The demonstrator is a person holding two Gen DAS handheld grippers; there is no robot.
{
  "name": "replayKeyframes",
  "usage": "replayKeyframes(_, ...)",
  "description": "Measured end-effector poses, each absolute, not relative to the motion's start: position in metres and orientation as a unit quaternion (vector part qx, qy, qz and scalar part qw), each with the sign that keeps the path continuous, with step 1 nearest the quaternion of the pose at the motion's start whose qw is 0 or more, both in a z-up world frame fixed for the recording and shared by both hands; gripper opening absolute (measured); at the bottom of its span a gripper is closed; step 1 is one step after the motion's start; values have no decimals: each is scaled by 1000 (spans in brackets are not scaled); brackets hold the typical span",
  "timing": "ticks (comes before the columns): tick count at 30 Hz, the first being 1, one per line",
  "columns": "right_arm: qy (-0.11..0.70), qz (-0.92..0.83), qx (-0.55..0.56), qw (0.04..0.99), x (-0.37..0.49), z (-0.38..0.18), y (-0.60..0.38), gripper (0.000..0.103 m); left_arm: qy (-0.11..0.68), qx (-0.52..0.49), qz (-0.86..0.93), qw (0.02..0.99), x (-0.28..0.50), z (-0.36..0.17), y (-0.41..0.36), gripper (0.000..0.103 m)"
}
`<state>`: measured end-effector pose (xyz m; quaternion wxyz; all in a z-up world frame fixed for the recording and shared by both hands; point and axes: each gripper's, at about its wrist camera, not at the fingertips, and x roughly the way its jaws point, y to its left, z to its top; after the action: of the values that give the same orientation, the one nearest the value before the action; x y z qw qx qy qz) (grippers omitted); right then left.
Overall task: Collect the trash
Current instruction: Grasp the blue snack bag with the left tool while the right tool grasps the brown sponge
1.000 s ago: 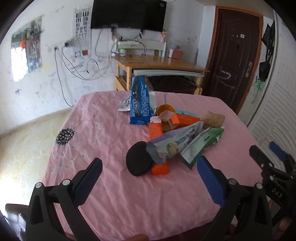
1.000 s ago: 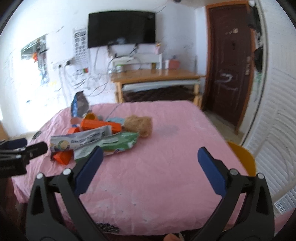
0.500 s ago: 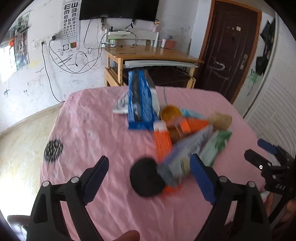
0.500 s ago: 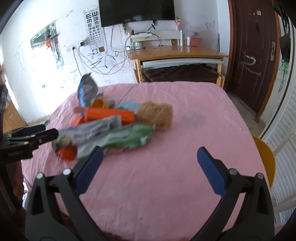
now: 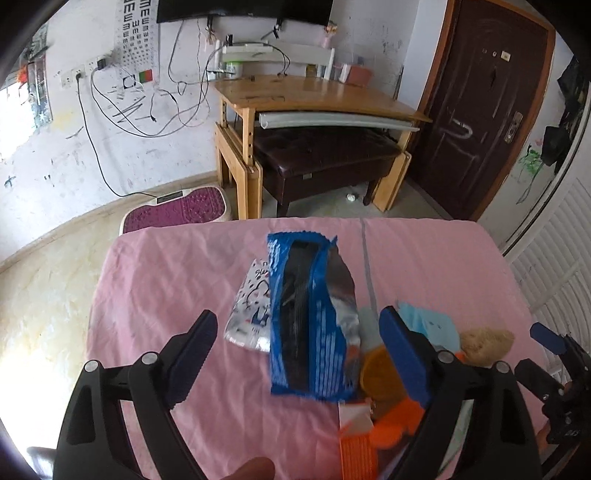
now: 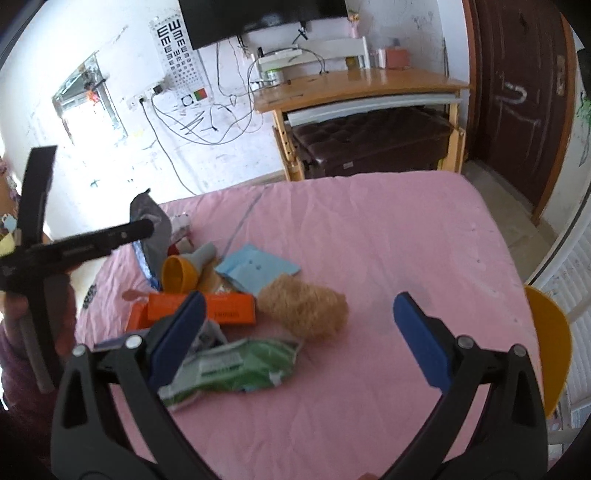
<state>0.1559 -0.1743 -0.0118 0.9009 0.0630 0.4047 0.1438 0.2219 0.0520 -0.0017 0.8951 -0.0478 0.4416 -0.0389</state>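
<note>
The left gripper stands released over the torn blue foil wrapper; the right gripper is released above the crumpled green plastic packet, seemingly not touching it.

**Room beyond the pink table**

A pink wrinkled tablecloth covers the table. Past its far edge stands a light wooden desk with a dark brown tufted bench tucked beneath it. A black wall-mounted television hangs above, beside a paper eye chart. A dark brown door fills the right wall, and a purple floor mat lies left of the desk.
</note>
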Motion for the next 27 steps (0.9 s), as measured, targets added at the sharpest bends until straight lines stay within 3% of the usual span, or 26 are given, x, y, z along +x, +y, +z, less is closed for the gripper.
replayKeyframes(2,419,152,86,891,169,-15,-177,96,448,-50,-38,892,231,-8,51,83)
replayKeyframes(5,441,167,127,872,183,-20,-184,92,453,-55,-39,889,241,-14,52,69)
replayKeyframes(7,452,173,149,862,190,-23,-186,92,457,-58,-46,887,245,-17,52,50)
replayKeyframes(10,463,167,148,858,195,-27,-182,88,461,-61,-59,883,246,-23,53,29)
replayKeyframes(13,481,156,137,852,197,-35,-175,84,458,-58,-62,885,238,-25,53,17)
replayKeyframes(17,499,142,114,847,196,-45,-166,65,446,-60,-74,890,227,-18,52,13)
replayKeyframes(27,458,111,103,876,177,-26,-171,56,411,-72,-66,907,216,6,60,12)
